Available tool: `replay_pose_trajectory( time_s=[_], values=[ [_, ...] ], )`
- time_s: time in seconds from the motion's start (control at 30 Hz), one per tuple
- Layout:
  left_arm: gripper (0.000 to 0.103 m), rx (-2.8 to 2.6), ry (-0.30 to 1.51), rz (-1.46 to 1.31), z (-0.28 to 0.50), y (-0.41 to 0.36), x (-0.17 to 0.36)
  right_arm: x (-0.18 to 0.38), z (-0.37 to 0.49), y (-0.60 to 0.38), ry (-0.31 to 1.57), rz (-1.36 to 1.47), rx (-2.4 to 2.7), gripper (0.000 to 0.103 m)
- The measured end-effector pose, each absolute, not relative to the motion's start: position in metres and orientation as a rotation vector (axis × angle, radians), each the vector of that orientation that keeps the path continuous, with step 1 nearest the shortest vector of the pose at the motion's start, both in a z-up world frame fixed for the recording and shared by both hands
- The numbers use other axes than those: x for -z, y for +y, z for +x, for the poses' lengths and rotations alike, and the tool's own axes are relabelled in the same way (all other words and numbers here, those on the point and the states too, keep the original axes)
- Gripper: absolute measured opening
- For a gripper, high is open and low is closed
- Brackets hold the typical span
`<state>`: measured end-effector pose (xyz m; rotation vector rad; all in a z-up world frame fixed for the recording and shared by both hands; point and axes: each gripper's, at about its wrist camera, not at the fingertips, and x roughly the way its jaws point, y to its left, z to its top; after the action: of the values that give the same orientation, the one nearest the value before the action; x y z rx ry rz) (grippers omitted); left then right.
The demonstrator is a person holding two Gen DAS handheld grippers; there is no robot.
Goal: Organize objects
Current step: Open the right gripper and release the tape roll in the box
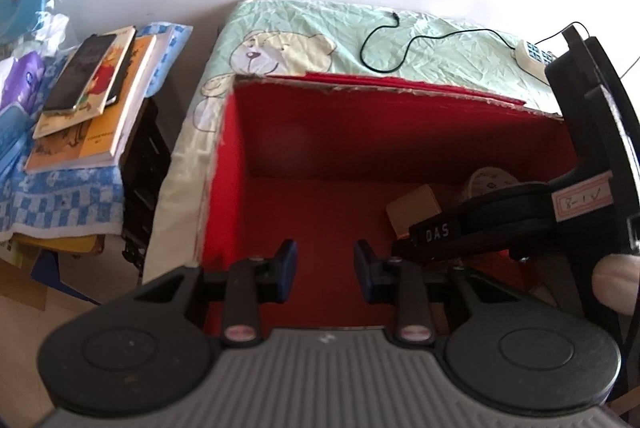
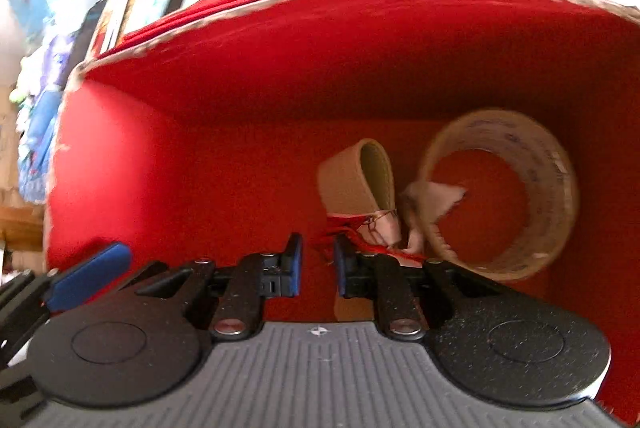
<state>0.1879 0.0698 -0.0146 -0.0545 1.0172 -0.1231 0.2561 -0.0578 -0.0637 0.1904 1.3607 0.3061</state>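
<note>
My left gripper hung open over the red box. My right gripper stood slightly parted, empty, inside it, near the tape roll and tan pouch.

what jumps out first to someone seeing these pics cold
The red box fills both views, open-topped on a bear-print sheet. On its floor at the right, a tape roll lies beside a small tan piece, just ahead of the right hand-held gripper, which is slightly open and holds nothing. The left hand-held gripper hangs open over the bare part, and a stack of books sits to the left outside the box.
</note>
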Motion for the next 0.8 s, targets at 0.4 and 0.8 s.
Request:
replay_pose_trajectory(
  time_s=[0.4, 0.8],
  values=[
    [0.043, 0.155, 1.025, -0.037, 0.189, 0.060, 0.017, 0.058, 0.241, -0.090, 1.292, 0.232, -0.286, 0.019],
    [0.048, 0.135, 0.959, -0.031, 0.166, 0.054, -0.001, 0.024, 0.188, -0.120, 1.120, 0.317, -0.375, 0.022]
  ],
)
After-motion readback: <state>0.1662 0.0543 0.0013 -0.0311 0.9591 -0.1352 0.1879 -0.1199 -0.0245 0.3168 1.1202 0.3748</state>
